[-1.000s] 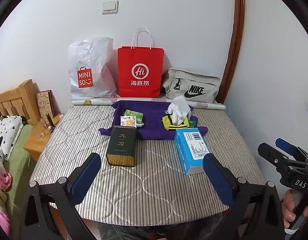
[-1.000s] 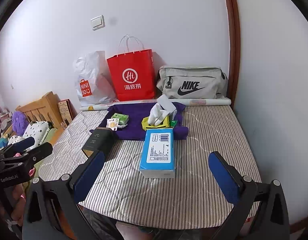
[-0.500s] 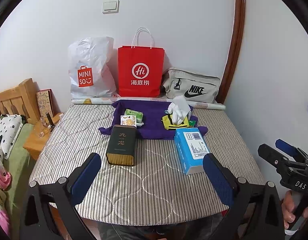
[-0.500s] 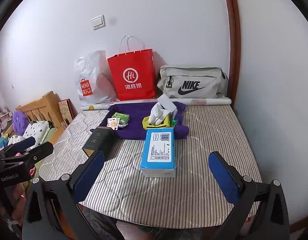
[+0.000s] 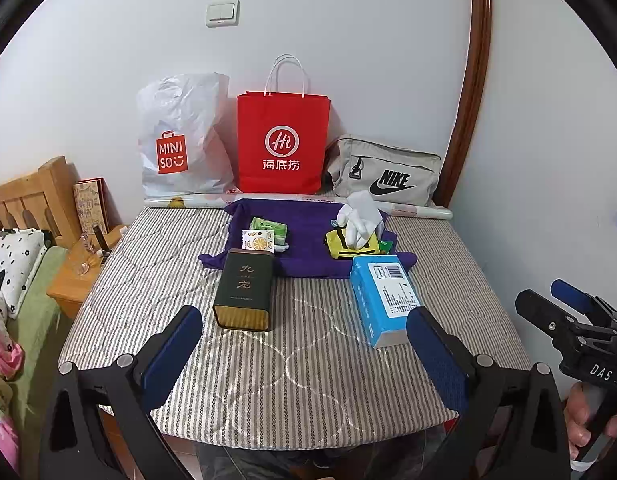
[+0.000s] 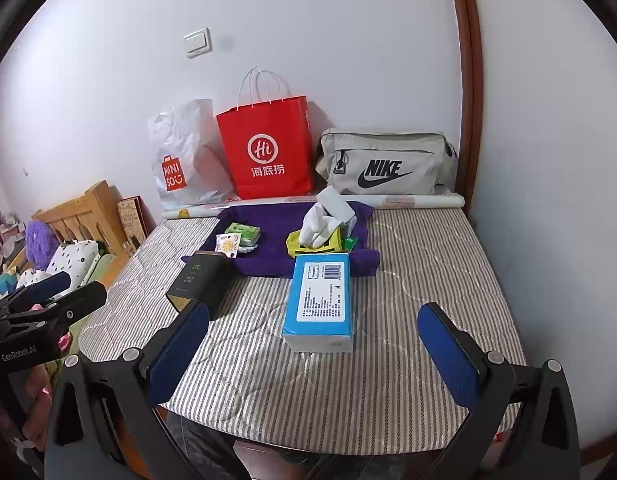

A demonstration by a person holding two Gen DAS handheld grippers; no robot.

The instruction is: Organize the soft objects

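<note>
A purple towel (image 5: 308,236) (image 6: 284,224) lies at the back of the striped mattress (image 5: 268,360) (image 6: 408,280). On it sit small green and orange-print packets (image 5: 264,234) (image 6: 236,238), a yellow pouch (image 5: 350,246) (image 6: 308,244) and white gloves (image 5: 358,218) (image 6: 322,220). A blue tissue pack (image 5: 384,296) (image 6: 320,300) and a dark tea tin (image 5: 244,288) (image 6: 200,280) lie in front. My left gripper (image 5: 304,356) and right gripper (image 6: 312,360) are open and empty above the near edge.
A white Miniso bag (image 5: 180,136), a red paper bag (image 5: 282,144) and a grey Nike bag (image 5: 384,172) stand against the back wall. A rolled sheet (image 5: 300,200) lies before them. A wooden bed and nightstand (image 5: 80,276) are at the left.
</note>
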